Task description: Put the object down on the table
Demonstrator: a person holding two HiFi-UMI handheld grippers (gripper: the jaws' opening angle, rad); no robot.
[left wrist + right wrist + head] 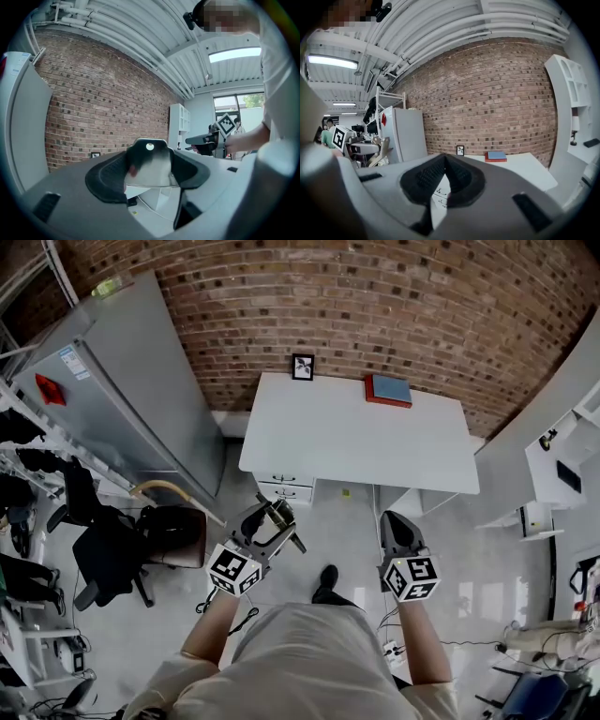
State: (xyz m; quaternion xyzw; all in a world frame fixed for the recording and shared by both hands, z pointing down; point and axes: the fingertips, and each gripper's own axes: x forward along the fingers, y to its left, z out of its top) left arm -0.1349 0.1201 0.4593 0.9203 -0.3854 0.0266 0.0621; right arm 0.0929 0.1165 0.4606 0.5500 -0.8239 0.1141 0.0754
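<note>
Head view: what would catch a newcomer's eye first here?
The left gripper holds a shiny metal object between its jaws, raised over the floor short of the white table. That table stands against the brick wall, bearing a red and blue book and a small framed picture. The right gripper is shut and empty.

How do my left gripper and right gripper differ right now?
The left gripper is clamped on a shiny metal object; the right gripper holds nothing. The left gripper's jaws stand wide apart; the right gripper's jaws meet at the tips. Both are over the floor, short of the white table.
</note>
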